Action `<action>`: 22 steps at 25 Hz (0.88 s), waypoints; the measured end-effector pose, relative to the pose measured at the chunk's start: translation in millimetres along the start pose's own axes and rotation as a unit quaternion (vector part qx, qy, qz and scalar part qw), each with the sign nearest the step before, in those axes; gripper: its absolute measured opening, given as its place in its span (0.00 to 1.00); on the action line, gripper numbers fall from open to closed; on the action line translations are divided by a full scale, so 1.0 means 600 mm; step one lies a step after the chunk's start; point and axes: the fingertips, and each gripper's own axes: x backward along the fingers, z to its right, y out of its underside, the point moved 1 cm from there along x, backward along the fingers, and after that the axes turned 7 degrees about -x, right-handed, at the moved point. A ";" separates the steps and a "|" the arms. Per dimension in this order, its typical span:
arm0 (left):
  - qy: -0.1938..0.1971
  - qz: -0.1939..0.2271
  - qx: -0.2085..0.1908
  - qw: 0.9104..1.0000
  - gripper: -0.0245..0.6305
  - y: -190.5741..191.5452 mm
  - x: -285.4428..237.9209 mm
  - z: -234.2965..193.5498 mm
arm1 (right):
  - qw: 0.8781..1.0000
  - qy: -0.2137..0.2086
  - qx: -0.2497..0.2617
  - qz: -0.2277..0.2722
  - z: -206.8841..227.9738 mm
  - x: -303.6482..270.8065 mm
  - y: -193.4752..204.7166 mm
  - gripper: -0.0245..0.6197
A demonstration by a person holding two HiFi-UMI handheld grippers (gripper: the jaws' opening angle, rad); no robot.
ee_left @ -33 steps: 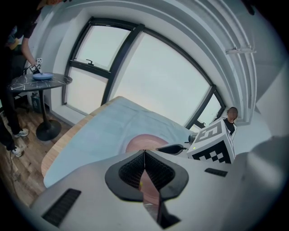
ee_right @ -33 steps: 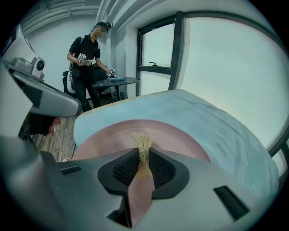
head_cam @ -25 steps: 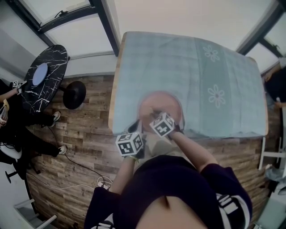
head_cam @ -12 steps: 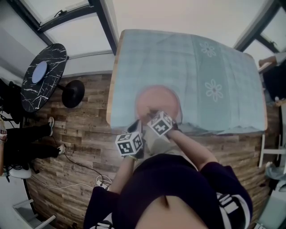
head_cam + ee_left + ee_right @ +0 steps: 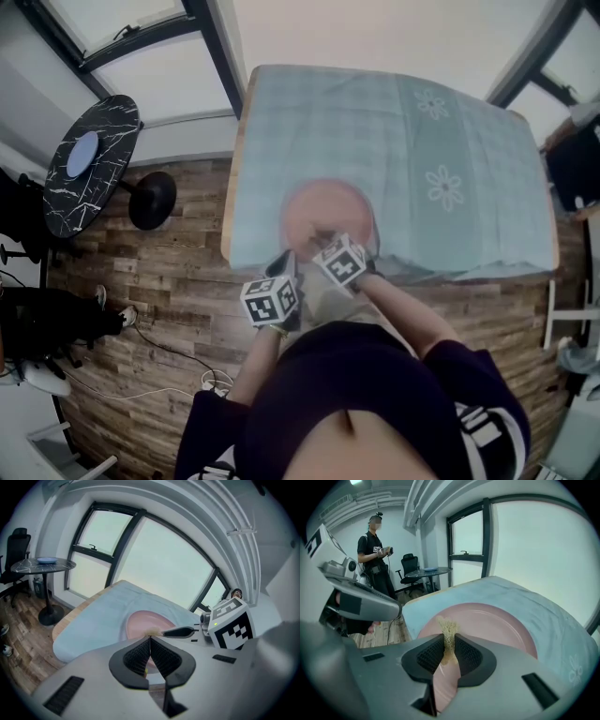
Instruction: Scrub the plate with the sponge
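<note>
I see the pink plate (image 5: 328, 202) on the table's (image 5: 234, 169) near edge, towards the left corner, lying on a pale blue checked tablecloth (image 5: 412, 122). My left gripper (image 5: 150, 639) sits at the plate's near-left rim with its jaws brought together. Pink shows in the slit below the pads, so I read it as pinching that rim.

My right gripper (image 5: 449, 641) is clamped on the sponge (image 5: 447, 629) — a tan, fibrous tuft squeezed thin between the ribbed pads, its frayed top sticking out past the jaws. It is over the near part of the plate, just beside the left gripper, though I cannot tell whether it touches the surface.

Off the table's left side stands a round black marble side table (image 5: 103, 141), and a person (image 5: 375, 555) stands in the room beyond.
</note>
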 end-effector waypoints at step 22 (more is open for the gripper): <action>0.010 -0.019 0.000 1.000 0.06 0.007 -0.033 0.009 | 0.991 0.127 0.020 -0.037 0.210 0.022 0.017 0.14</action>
